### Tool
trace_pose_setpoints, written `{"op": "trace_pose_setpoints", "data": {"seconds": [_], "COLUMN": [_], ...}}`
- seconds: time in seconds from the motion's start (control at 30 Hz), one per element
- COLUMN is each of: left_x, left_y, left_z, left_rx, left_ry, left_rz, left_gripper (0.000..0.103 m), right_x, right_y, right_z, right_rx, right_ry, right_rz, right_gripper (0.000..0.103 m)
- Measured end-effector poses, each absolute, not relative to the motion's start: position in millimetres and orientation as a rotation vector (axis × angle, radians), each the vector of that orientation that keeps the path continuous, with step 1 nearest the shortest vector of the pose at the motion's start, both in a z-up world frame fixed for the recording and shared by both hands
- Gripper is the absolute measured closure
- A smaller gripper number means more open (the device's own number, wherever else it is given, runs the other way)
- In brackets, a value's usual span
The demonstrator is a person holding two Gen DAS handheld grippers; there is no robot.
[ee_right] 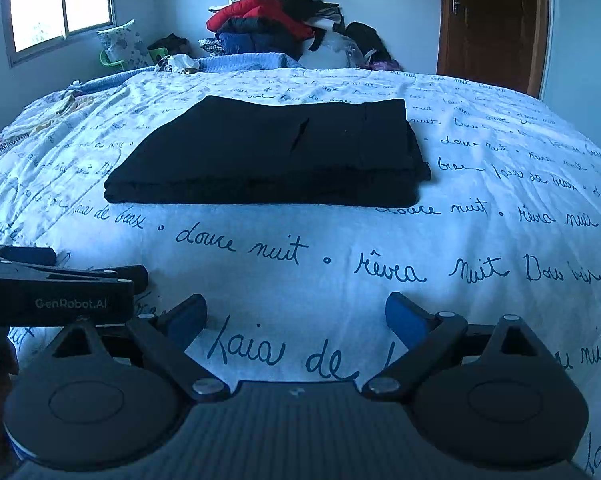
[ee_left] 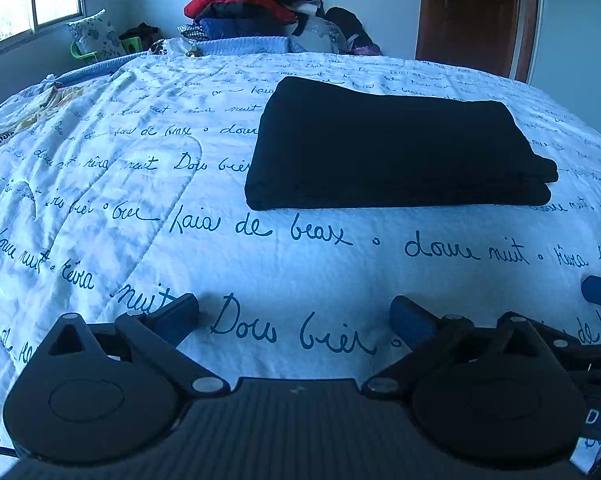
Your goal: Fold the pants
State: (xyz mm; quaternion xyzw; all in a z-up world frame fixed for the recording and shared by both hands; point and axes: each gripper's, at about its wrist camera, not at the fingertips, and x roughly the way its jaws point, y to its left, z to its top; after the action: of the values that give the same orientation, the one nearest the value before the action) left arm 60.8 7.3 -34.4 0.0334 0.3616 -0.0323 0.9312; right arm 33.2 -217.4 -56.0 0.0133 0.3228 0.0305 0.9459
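1. Both grippers stand wide apart and empty: left gripper (ee_left: 294,314), right gripper (ee_right: 296,314).
2. Folded black pants (ee_right: 272,156) lie mid-bedspread (ee_right: 480,240), ahead of both, long axis crosswise.
3. Neither gripper looks clearly nearer; the pants sit right of the left one's aim.

A home bedroom: a quilted bed (ee_left: 140,200), piled clothes (ee_right: 276,20), window (ee_right: 60,4) and wooden door (ee_right: 492,20).

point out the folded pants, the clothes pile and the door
folded pants (ee_right: 268,156): right wrist view, middle of top layer.
clothes pile (ee_right: 260,12): right wrist view, red jacket in it.
door (ee_right: 496,20): right wrist view, middle of wooden panel.
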Motion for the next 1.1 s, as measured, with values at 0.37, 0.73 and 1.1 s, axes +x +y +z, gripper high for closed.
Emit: {"op": "trace_pose_setpoints", "data": {"seconds": [0.37, 0.73, 1.1], "left_x": [51.3, 41.5, 38.8], "left_y": [9.1, 10.3, 9.6], "left_z": [-35.3, -35.8, -38.7], "left_rx": [0.068, 0.064, 0.062], "left_ry": [0.734, 0.727, 0.716], "left_rz": [-0.069, -0.043, -0.037], "left_gripper": [0.000, 0.000, 0.000], "right_x": [25.9, 19.7, 18.3], "right_y": [-215.2, -213.6, -212.5], "right_z": [-58.2, -62.3, -64.0], "right_rx": [0.017, 0.001, -0.011], "right_ry": [0.658, 0.647, 0.642], "right_rz": [0.054, 0.065, 0.066], "right_gripper": [0.005, 0.002, 0.000]}}
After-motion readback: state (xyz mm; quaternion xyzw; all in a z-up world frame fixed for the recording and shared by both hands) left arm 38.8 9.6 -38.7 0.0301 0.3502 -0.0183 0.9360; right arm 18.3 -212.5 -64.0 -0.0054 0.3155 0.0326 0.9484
